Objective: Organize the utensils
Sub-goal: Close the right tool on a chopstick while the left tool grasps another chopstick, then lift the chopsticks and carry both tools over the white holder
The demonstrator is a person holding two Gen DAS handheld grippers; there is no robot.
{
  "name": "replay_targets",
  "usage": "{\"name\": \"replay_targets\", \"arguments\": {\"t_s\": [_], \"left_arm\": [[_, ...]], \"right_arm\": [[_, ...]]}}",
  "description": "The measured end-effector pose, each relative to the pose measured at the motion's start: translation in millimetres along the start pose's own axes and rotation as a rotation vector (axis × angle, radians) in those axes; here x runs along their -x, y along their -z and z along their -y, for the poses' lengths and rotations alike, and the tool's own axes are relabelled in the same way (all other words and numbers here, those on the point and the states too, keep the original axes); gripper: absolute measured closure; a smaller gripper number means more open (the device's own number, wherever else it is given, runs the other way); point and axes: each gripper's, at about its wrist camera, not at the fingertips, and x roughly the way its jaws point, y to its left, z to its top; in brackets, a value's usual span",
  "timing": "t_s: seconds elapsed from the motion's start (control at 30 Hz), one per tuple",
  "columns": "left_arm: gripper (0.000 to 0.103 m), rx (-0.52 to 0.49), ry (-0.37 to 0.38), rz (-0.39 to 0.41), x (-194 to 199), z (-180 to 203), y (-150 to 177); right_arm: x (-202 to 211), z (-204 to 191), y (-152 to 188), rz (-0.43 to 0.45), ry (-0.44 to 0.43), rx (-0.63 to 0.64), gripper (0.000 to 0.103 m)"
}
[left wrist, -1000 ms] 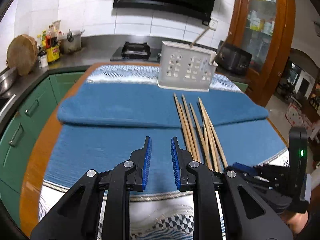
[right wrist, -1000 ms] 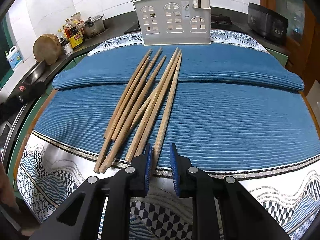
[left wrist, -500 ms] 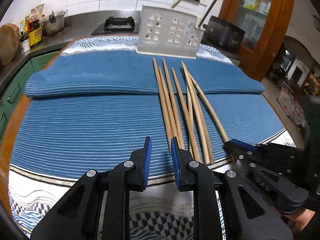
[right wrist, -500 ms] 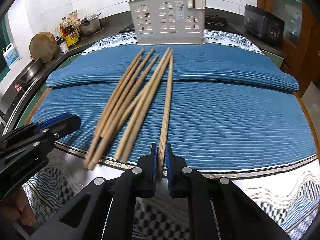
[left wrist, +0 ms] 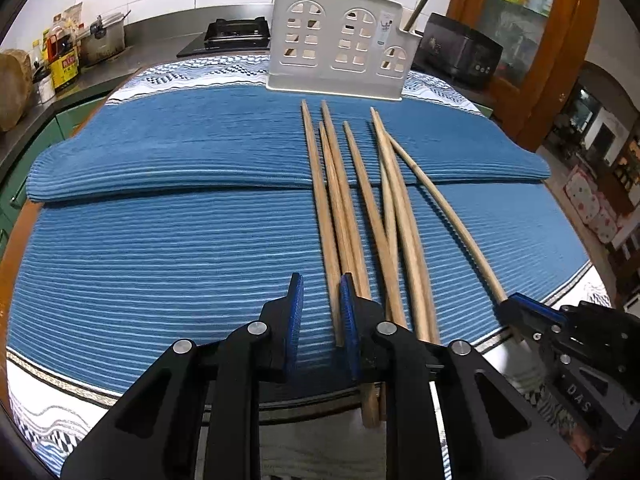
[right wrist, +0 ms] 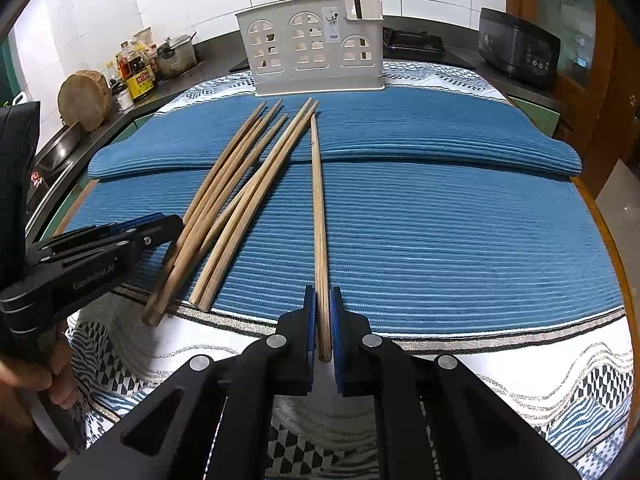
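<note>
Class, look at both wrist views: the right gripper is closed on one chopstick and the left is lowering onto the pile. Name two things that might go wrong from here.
1. The right gripper pinches its chopstick near one end only, so the long free length may droop or swivel when lifted.
2. The left gripper, jaws closing, straddles one stick of the crossed pile; neighbours touching it may be dragged or rolled across the blue mat.

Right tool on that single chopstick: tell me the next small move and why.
Probably lift it. The right tool is shut on the near end of the single chopstick, which lies apart from the other chopsticks on the blue mat. Raising it clear would let it be carried to the white holder behind.
</note>
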Motion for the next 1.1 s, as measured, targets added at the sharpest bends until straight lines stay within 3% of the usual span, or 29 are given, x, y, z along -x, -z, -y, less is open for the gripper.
{"name": "replay_targets", "arguments": {"t_s": [0.17, 0.33, 0.47, 0.7, 0.8, 1.1], "left_arm": [[0.084, -0.004, -0.027, -0.011, -4.1, 3.8, -0.1], [0.086, -0.04, -0.113, -0.001, -6.5, 7.1, 0.2], [0.088, -0.001, -0.095, 0.007, -4.5, -0.1, -0.2], [0.089, -0.056, -0.056, 0.0, -8.2, 6.8, -2.3], [0.097, -0.047, -0.051, 0.001, -7.0, 4.2, -2.4], [0.098, -0.014, -0.008, 0.045, 17.3, -6.6, -1.4]], "right_arm": [[-1.5, 0.6, 1.6, -0.004, -0.011, -0.003, 0.096], [-1.3, 1.7, 2.4, -0.002, -0.019, -0.007, 0.096], [-1.4, 2.7, 2.9, -0.001, -0.022, -0.002, 0.096], [-2.0, 1.2, 2.7, 0.009, -0.021, 0.006, 0.096], [0.0, 1.7, 2.8, 0.015, -0.02, 0.007, 0.096], [40.5, -0.8, -7.7, 0.12, -0.007, 0.047, 0.096]]}}
